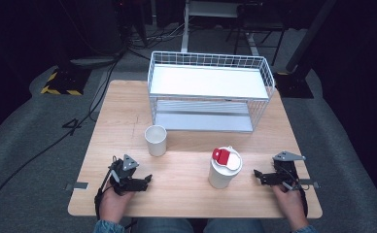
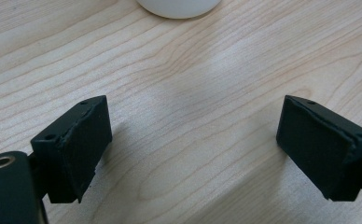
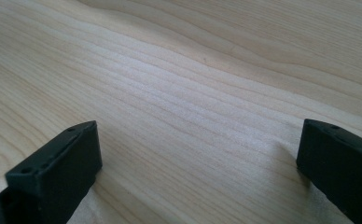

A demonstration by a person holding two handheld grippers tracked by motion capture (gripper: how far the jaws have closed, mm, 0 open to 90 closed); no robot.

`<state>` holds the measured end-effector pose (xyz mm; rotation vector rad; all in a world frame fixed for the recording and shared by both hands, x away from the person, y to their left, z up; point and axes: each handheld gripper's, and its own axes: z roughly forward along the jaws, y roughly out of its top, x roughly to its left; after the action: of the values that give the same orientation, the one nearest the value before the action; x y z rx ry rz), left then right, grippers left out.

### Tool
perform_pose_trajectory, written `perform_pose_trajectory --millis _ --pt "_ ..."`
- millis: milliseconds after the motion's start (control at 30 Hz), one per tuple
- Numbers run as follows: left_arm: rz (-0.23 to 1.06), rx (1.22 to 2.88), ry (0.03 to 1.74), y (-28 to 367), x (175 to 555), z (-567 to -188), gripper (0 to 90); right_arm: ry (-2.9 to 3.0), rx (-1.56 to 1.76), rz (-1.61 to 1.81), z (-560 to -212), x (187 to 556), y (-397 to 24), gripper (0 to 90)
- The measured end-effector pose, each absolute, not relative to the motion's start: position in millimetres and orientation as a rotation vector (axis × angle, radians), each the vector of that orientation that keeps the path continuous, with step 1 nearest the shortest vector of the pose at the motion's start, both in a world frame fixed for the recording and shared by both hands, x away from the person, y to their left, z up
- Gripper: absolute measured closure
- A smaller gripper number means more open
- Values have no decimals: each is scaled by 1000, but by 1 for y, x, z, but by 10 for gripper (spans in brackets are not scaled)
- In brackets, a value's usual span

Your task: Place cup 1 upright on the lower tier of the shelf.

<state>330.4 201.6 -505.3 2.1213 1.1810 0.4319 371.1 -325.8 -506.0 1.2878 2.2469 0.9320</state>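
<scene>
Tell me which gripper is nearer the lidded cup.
Right. The right gripper sits just right of the lidded cup, jaws open and pointing at it. The left gripper lies farther off to the cup's left, also open.

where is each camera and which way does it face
High view: above the person's side, looking forward and down on the table, rack, open cup and lidded cup; hands, left gripper and right gripper show.
Left gripper view: on the left gripper, low over the wood; open jaws, a cup's base ahead.
Right gripper view: on the right gripper, low; open jaws.
All share the tabletop.
</scene>
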Motion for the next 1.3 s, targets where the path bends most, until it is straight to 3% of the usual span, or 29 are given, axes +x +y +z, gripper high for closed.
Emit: perform_pose_trajectory --millis 700,1300 --pt "385 2129 1196 201 331 -500 95 2241 1293 928 -506 371 -325 1" --pt "498 1918 1130 208 335 -463 95 2234 1298 925 -506 371 -324 3"
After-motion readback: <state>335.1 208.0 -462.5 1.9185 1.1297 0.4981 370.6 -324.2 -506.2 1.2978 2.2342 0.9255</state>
